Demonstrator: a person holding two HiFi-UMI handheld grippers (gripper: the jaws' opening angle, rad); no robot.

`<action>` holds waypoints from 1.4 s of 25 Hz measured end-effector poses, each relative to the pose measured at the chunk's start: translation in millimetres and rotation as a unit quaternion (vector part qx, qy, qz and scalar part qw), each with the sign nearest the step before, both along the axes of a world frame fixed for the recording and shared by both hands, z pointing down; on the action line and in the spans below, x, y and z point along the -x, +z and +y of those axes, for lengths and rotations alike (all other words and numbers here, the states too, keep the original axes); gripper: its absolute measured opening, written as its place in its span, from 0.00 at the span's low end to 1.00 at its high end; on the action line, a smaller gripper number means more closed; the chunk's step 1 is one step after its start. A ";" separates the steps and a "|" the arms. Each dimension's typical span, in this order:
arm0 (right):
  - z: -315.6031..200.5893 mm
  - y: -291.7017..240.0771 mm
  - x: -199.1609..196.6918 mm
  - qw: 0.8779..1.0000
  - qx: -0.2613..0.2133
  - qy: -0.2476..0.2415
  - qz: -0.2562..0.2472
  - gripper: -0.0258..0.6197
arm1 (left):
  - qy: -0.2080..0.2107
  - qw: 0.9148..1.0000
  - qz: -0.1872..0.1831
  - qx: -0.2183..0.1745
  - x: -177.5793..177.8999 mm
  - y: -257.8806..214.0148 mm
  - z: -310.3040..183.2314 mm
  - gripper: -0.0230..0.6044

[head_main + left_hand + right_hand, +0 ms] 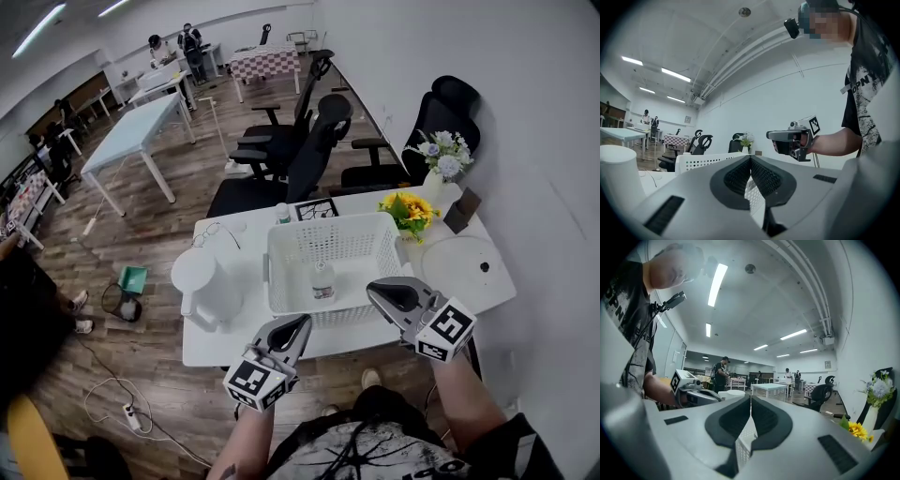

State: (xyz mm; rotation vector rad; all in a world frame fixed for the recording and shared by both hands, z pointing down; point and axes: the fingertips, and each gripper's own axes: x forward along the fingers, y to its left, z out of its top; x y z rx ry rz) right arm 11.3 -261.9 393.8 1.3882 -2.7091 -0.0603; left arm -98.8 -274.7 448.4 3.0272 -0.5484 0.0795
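Note:
A white perforated basket (330,246) stands mid-table with a small clear bottle (322,279) inside. My left gripper (301,324) hovers at the basket's front left corner, jaws closed together with nothing between them. My right gripper (374,290) hangs at the front right corner, also shut and empty. In the left gripper view the pads (761,177) meet in a line, with the basket rim (710,161) and the right gripper (791,139) beyond. The right gripper view shows its pads (761,417) touching, and the left gripper (690,391) to the left.
A white kettle (201,287) stands left of the basket, glasses (214,232) behind it. Sunflowers (409,211), a flower vase (441,165) and a round white lid (466,263) sit at the right. Black office chairs (291,155) crowd the table's far side. People stand far off.

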 end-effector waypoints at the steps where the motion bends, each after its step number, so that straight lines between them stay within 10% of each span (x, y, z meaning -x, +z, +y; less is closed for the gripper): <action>1: -4.3 -3.8 1.0 1.000 0.001 -0.006 0.006 0.08 | -0.001 1.000 0.002 0.001 -0.9 -0.5 -1.2 0.05; 12: -67.9 18.2 16.9 0.987 0.059 -0.097 0.109 0.08 | -0.058 0.998 0.029 0.006 5.3 -0.7 -28.4 0.05; 18: -105.7 64.6 25.3 0.970 0.128 -0.144 0.151 0.30 | -0.084 0.996 0.034 0.012 6.2 -0.6 -34.7 0.05; 35: -151.8 153.0 48.6 0.943 0.207 -0.198 0.167 0.33 | -0.160 0.986 0.021 0.046 21.2 24.4 -43.5 0.05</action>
